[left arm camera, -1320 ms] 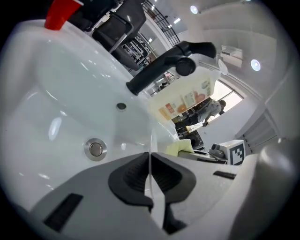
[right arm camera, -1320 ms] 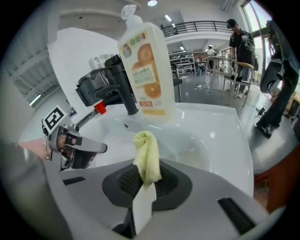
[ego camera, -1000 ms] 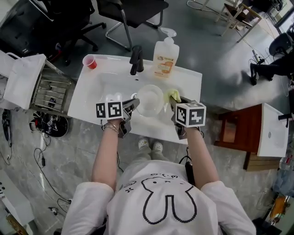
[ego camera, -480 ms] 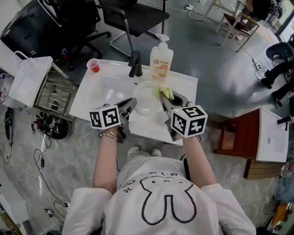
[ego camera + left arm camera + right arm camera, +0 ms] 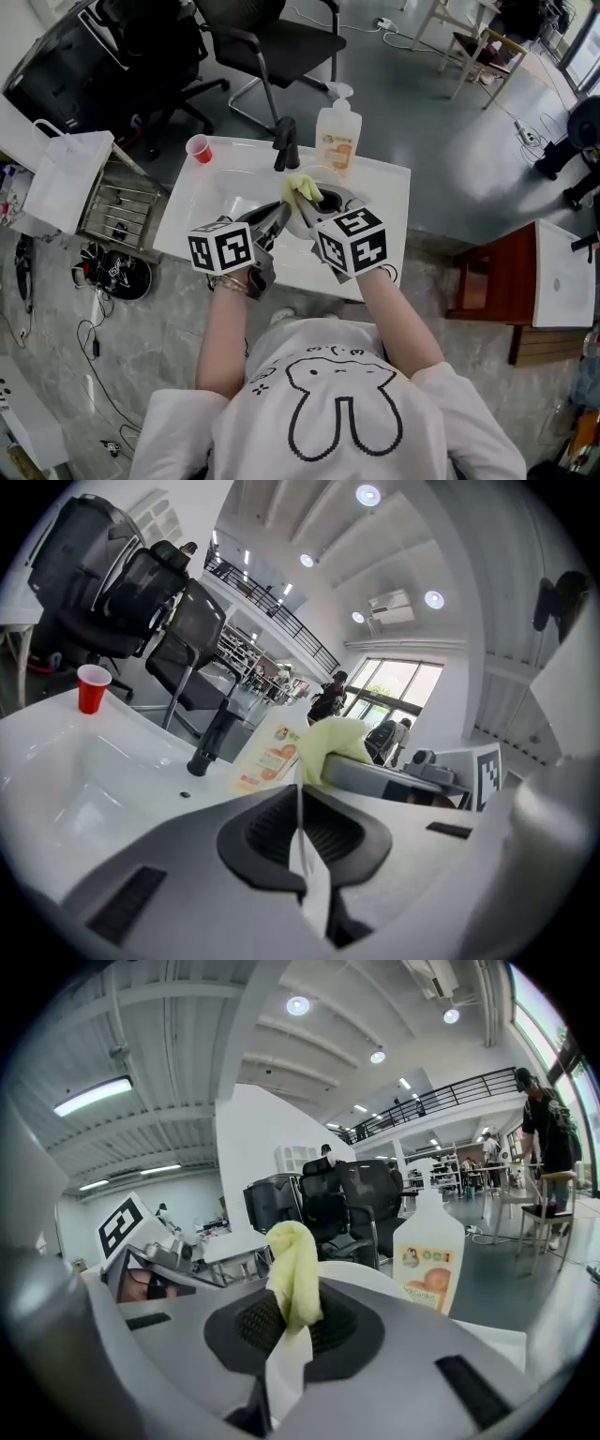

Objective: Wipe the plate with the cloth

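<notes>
My left gripper (image 5: 278, 212) is shut on the rim of the white plate (image 5: 301, 844), which shows as a thin edge between its jaws in the left gripper view. In the head view the plate is mostly hidden between the two grippers, lifted above the sink (image 5: 202, 192). My right gripper (image 5: 303, 201) is shut on a yellow cloth (image 5: 302, 187) that bunches out past its fingertips (image 5: 293, 1279). The cloth (image 5: 339, 746) sits just right of the plate's edge, close beside my left gripper's tips; whether cloth and plate touch I cannot tell.
A black faucet (image 5: 285, 142) and an orange-labelled soap bottle (image 5: 338, 131) stand at the sink's back edge, a red cup (image 5: 198, 148) at its back left corner. A metal rack (image 5: 111, 202) and white bag (image 5: 58, 178) are left; office chairs behind.
Both grippers have risen from the basin. The right one carried the cloth leftward to the left gripper's tips. The plate, seen flat before, is now tilted and mostly hidden.
</notes>
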